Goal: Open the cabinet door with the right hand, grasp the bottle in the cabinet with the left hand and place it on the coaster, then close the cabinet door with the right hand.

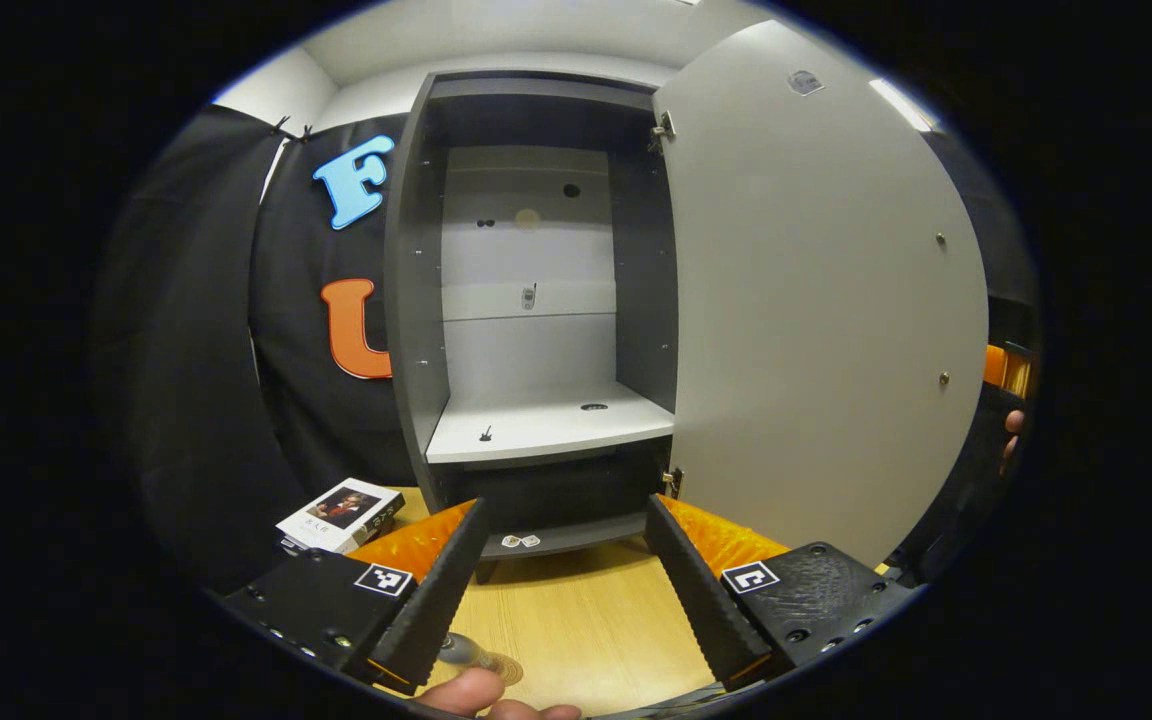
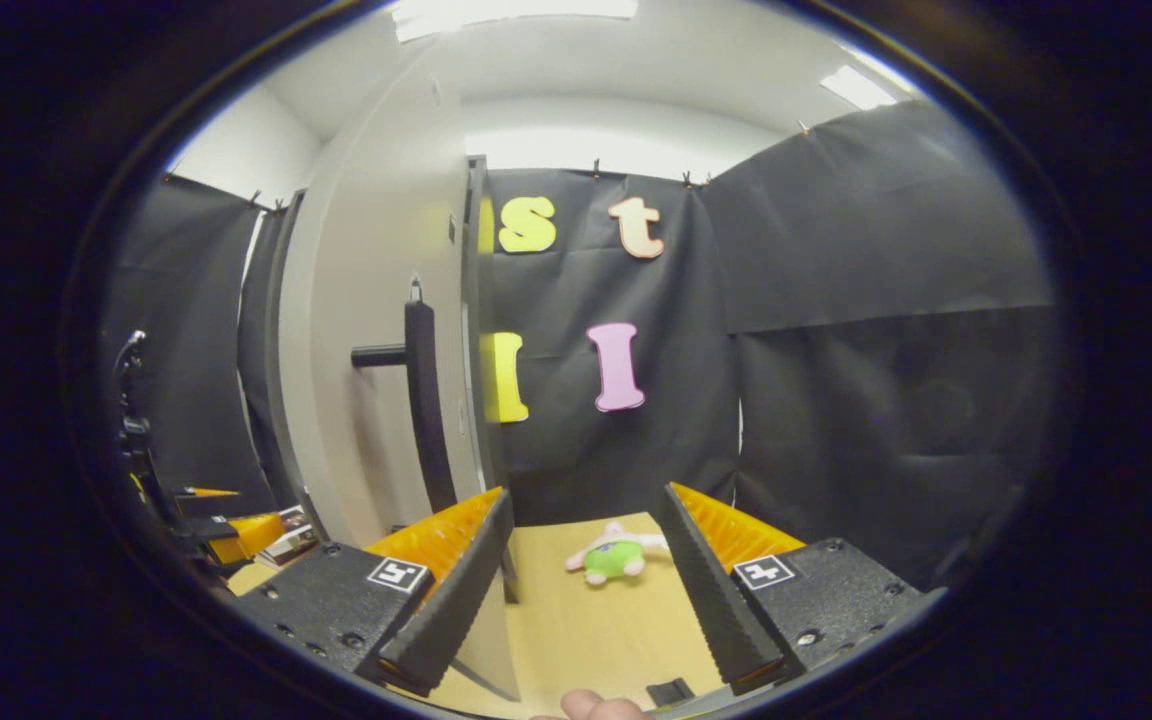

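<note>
The grey cabinet (image 1: 406,300) stands open, and its white shelf (image 1: 546,425) is bare. Its door (image 1: 816,300) is swung out to the right. My left gripper (image 1: 566,505) is open in front of the cabinet, above the wooden table. At the bottom edge a small greyish rounded thing (image 1: 458,650) sits by a brown round coaster (image 1: 508,668); I cannot tell if it is the bottle. My right gripper (image 2: 586,495) is open, just right of the door's edge (image 2: 476,330) and its black handle (image 2: 426,400), gripping nothing.
A small picture box (image 1: 341,512) lies on the table left of the cabinet. A green plush toy (image 2: 611,558) lies on the table (image 2: 586,630) ahead of the right gripper. A hand (image 1: 1012,430) shows past the door's edge. Black cloth walls close the booth.
</note>
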